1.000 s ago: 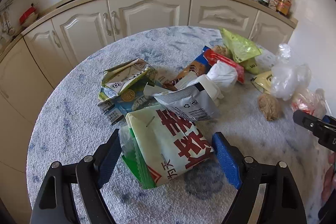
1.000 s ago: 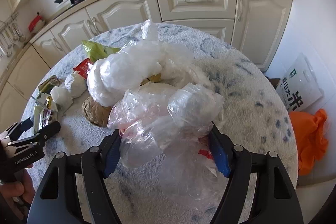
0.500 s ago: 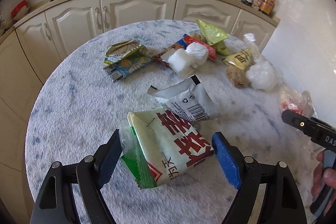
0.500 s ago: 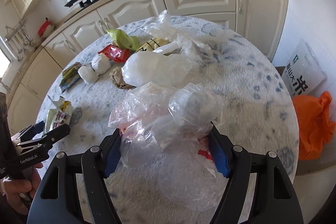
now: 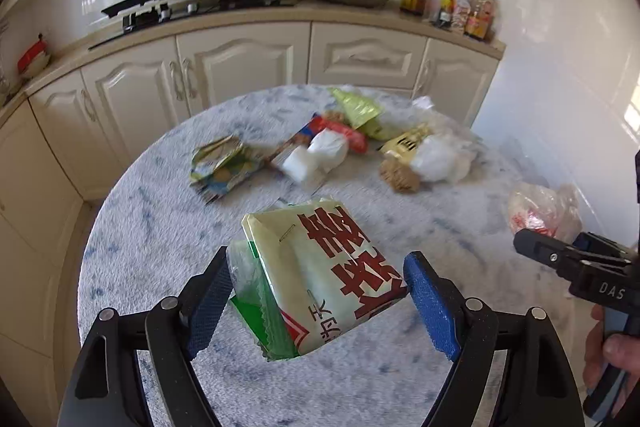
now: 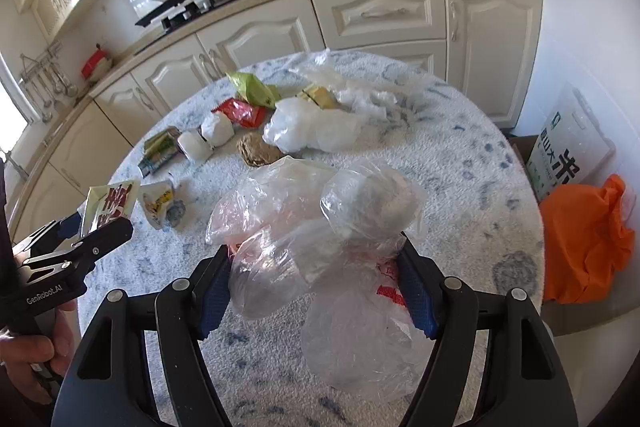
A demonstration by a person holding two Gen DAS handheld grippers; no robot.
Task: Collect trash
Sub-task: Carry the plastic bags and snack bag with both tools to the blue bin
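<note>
Trash is lying in two places: most of it is sitting scattered on the far half of the round table [image 6: 460,163], and two pieces are riding in the grippers, off the tabletop. The left gripper [image 5: 316,291] is pinching a pale green packet [image 5: 320,275] with red characters, both blue pads bearing on its sides, the packet tilting nose-up. The right gripper [image 6: 316,287] is clamping a bundle of clear plastic bags [image 6: 320,251], with a loose bag hanging below the jaws.

On the table, well apart from both grippers: a flattened carton [image 5: 220,167], a white wad [image 5: 316,159], a red wrapper [image 6: 240,113], a yellow-green bag [image 6: 252,89], a brown clump [image 6: 258,149], a large clear bag [image 6: 312,129], and a torn sachet [image 6: 162,203] near the left gripper.

Risks, as judged:
- The packet is being held by its slick film sides only; a fast swing could be letting it slide out forward.
- The plastic bundle is soft and springy, so the pads may be gripping air more than film; the hanging bag could be snagging the table edge or peeling free.
- No bin is showing in either view, only an orange bag [image 6: 584,239] on the floor at the right; a drop point is not confirmed.
- The left view is blurring, suggesting quick motion.
</note>
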